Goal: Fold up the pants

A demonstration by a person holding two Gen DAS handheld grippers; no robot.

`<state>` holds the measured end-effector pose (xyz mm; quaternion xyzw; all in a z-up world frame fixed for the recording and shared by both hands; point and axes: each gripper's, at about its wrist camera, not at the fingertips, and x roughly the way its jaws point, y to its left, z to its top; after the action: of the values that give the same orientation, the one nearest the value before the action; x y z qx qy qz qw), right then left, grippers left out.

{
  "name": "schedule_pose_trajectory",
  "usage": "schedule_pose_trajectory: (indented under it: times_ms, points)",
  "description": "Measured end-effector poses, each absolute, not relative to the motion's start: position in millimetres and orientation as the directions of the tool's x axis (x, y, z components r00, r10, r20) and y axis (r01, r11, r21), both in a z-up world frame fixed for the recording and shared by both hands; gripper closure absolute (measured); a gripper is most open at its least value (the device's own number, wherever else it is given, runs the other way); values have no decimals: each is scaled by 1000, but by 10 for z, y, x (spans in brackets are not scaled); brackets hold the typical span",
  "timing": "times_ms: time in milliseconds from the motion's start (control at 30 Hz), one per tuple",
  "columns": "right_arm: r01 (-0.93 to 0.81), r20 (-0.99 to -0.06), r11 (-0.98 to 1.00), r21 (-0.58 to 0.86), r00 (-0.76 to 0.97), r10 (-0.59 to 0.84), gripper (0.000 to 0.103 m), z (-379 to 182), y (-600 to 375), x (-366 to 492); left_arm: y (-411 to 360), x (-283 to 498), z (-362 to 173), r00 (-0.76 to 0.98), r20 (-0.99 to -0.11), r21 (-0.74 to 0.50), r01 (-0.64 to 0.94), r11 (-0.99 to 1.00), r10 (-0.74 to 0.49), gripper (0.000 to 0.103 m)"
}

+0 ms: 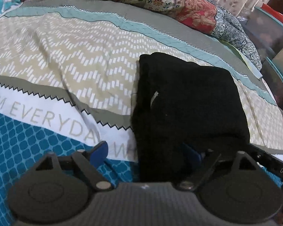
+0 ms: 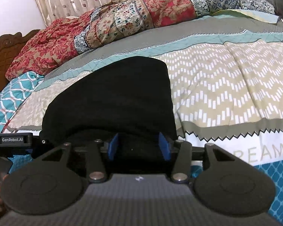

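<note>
Jaws of both grippers stand spread around the folded black pants [image 1: 190, 101], not pinching.

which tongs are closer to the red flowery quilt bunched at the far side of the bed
Hard to call; both tongs sit at the near edge of the black pants, far from the quilt. Left tongs straddle one end, right tongs the other.

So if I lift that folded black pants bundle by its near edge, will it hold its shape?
Probably not. The black pants look like soft, thick knit folded in loose layers, so lifted by one edge they would likely droop and unfold. On the soft bedspread a push would probably bunch them instead of sliding them.
</note>
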<state>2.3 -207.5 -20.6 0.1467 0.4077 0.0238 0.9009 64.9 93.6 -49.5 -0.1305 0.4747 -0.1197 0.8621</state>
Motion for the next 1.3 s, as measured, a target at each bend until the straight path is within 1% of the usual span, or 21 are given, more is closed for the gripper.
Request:
schedule_pose_trajectory:
  times_ms: [67, 167, 267, 367, 467, 600, 700, 767, 833, 1033, 1100, 1300]
  points:
    - [79, -731, 958, 274, 665, 154, 52, -188, -2065, 24, 932, 659, -488, 518, -791, -336, 75, 939, -325, 14]
    - [96, -720, 955, 281, 679, 144, 47, -117, -2094, -24, 950, 639, -415, 519, -789, -342, 70, 937, -327, 15]
    - [107, -687, 950, 295, 715, 133, 47, -30, -2173, -135, 986, 543, -279, 547, -768, -340, 96, 936, -335, 15]
    - [142, -675, 938, 315, 729, 116, 46, -17, -2337, -230, 1060, 421, -195, 579, -745, -332, 109, 937, -331, 15]
    - [208, -691, 914, 349, 716, 100, 46, -78, -2536, -293, 1188, 320, -200, 591, -734, -350, 94, 932, -335, 14]
    - [285, -729, 873, 395, 676, 108, 46, -216, -2714, -347, 1301, 252, -298, 588, -744, -352, 63, 934, -319, 13]
    - [371, -770, 823, 430, 627, 119, 45, -390, -2800, -368, 1341, 255, -384, 578, -749, -371, 40, 928, -324, 8]
    - [395, -755, 789, 471, 643, 130, 45, -436, -2833, -409, 1344, 261, -433, 576, -753, -374, 25, 927, -319, 5]
    - [395, -753, 787, 474, 646, 129, 44, -437, -2818, -410, 1333, 272, -481, 565, -765, -365, 18, 931, -310, 4]
    - [368, -742, 820, 438, 663, 98, 36, -446, -2658, -444, 1250, 257, -530, 562, -779, -309, 39, 950, -277, 1]
    - [354, -742, 835, 421, 665, 92, 32, -454, -2673, -413, 1246, 256, -539, 562, -781, -306, 39, 951, -274, 1]
    - [336, -739, 851, 403, 668, 87, 26, -466, -2641, -386, 1271, 269, -559, 559, -779, -316, 37, 948, -282, 0]
